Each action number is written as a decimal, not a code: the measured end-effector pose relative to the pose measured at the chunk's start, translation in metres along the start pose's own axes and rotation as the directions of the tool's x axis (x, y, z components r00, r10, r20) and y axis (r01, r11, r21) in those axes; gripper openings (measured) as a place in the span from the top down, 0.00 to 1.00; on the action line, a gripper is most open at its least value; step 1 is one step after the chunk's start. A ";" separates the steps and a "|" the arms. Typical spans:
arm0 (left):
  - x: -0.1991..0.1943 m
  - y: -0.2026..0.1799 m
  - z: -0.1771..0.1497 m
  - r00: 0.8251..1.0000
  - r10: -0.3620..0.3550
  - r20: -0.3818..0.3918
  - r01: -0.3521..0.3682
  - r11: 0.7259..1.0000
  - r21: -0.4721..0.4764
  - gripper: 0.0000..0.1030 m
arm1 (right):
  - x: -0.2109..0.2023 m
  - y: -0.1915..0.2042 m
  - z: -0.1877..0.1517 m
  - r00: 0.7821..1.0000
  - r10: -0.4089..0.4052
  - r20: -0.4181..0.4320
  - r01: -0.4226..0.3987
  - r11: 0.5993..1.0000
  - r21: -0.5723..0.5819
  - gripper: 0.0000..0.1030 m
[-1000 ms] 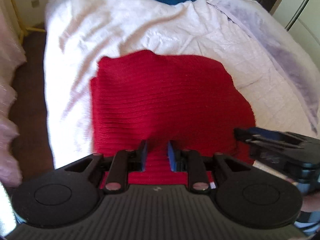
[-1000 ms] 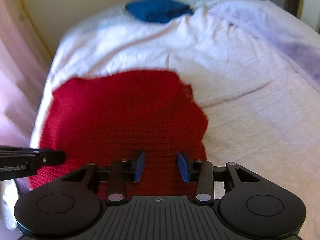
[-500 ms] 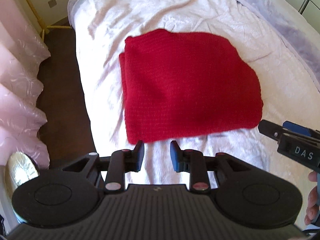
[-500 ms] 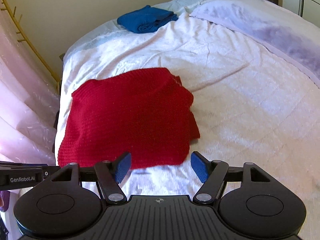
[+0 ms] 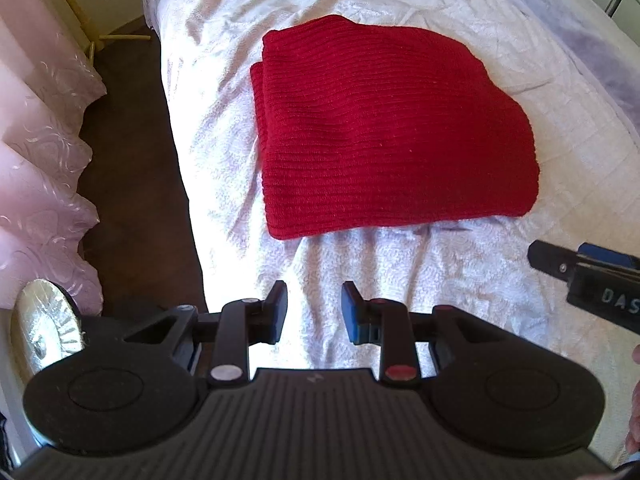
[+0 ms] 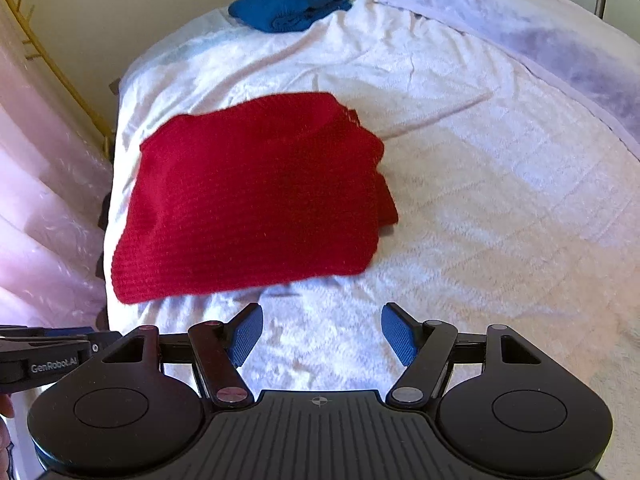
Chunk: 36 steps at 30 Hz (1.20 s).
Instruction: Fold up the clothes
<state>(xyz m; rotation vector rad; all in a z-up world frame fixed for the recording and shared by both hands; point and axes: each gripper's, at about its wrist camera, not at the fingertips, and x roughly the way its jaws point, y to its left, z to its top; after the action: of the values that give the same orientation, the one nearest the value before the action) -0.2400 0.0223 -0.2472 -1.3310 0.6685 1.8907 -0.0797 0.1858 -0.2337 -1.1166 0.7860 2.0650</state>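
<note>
A red knitted garment lies folded in a flat rectangle on the white bedspread; it also shows in the right wrist view. My left gripper is open and empty, hovering over bare bedspread just in front of the garment's near edge. My right gripper is wide open and empty, also short of the near edge. The right gripper shows at the right edge of the left wrist view. The left gripper shows at the lower left of the right wrist view.
A folded blue garment lies at the far end of the bed. A lilac blanket covers the bed's right side. Pink sheer curtains and dark floor lie left of the bed edge. A silvery round object sits at lower left.
Both grippers have let go of the red garment, opened and pulled back toward me. The garment now lies flat and folded on the bed.
</note>
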 end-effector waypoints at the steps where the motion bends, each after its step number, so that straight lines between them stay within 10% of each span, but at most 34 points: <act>1: 0.000 0.001 -0.002 1.000 -0.006 -0.001 0.006 1.000 -0.004 0.73 | 0.003 0.001 -0.001 1.000 -0.013 -0.016 0.013 1.000 -0.005 0.33; 36: 0.029 0.052 -0.024 0.992 -0.122 -0.020 0.117 0.979 -0.169 0.69 | 0.047 0.009 -0.019 0.987 -0.074 -0.140 0.058 0.992 -0.113 0.33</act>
<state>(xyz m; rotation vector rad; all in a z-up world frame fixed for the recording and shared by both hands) -0.2742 -0.0194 -0.2823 -1.4744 0.4413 1.8651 -0.0975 0.1780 -0.2818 -1.3458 0.7020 2.0091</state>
